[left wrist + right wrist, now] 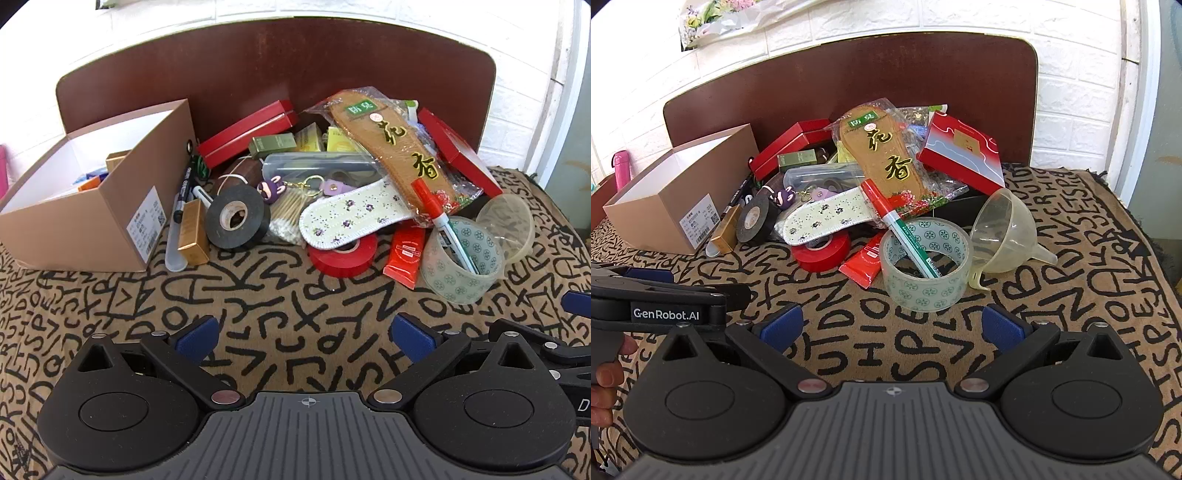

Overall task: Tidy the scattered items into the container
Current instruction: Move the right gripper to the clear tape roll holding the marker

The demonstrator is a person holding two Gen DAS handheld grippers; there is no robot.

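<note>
- Cardboard box [96, 206] sits open at ten o'clock, its near edge on the cloth [295, 306].
- Clutter heaps at twelve; tape [925, 264] nearest.
- Left gripper [304, 334] and right gripper [892, 326] hover released over bare cloth.

A woven cloth [295, 295] with a matt, slightly rough nap covers the surface. The cardboard box [110, 206] looks matt, with a paper label. The clear tape roll [925, 264] and funnel [1004, 232] are glossy see-through plastic. The black tape roll [236, 218] is dull; the red tape roll [343, 254] shines. The insole [890, 158] sits in crinkly glossy film. The backboard [277, 70] is smooth brown wood.
</note>
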